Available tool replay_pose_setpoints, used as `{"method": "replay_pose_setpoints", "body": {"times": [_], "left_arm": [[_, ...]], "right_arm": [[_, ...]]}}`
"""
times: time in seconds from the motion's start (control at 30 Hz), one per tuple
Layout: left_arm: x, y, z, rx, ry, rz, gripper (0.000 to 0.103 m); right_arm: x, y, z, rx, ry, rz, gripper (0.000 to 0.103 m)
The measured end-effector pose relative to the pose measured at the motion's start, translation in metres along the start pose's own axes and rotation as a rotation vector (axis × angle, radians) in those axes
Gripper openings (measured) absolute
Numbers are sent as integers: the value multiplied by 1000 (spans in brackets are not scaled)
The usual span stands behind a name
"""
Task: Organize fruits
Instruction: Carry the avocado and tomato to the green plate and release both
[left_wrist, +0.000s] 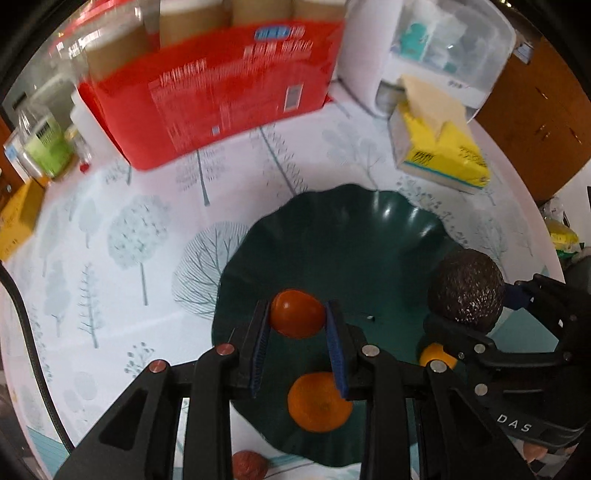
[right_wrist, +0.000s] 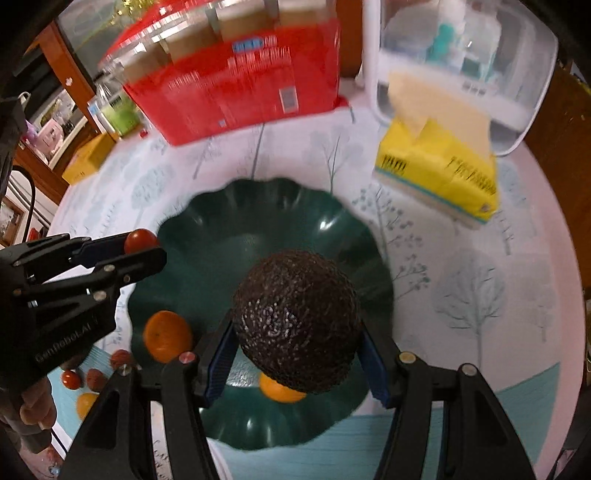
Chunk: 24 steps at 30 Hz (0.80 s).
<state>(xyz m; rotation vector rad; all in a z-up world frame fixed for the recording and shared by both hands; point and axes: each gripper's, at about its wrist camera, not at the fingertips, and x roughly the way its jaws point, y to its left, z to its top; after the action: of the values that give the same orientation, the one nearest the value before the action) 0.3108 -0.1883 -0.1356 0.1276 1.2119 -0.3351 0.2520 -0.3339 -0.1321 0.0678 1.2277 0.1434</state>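
- Left wrist view: left gripper (left_wrist: 297, 314) clenched on a small tomato (left_wrist: 297, 314), over the green bowl (left_wrist: 369, 229).
- Right gripper (right_wrist: 297, 332) grasping a dark avocado (right_wrist: 297, 321), over the same bowl.
- Two oranges (right_wrist: 168, 336) in already.
- More small fruits (right_wrist: 92, 380) left outside.
- White tablecloth (left_wrist: 129, 240) with trees, red box (left_wrist: 221, 92) behind.

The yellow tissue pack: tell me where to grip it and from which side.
Grip the tissue pack across its two long side faces, coming from above. It lies flat on the tablecloth, and a sheet sticks up from its top, so close behind that sheet.
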Motion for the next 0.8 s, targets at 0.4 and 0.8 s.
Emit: {"method": "replay_pose_setpoints", "body": {"times": [0.4, 0.8], "left_arm": [[21, 5, -4, 5, 24, 24, 81], [-5, 13, -10, -22, -19, 39, 95]], "right_arm": [[19, -3, 0, -29, -12, 9, 63], [-6, 1, 0, -25, -81, 33, 64]]}}
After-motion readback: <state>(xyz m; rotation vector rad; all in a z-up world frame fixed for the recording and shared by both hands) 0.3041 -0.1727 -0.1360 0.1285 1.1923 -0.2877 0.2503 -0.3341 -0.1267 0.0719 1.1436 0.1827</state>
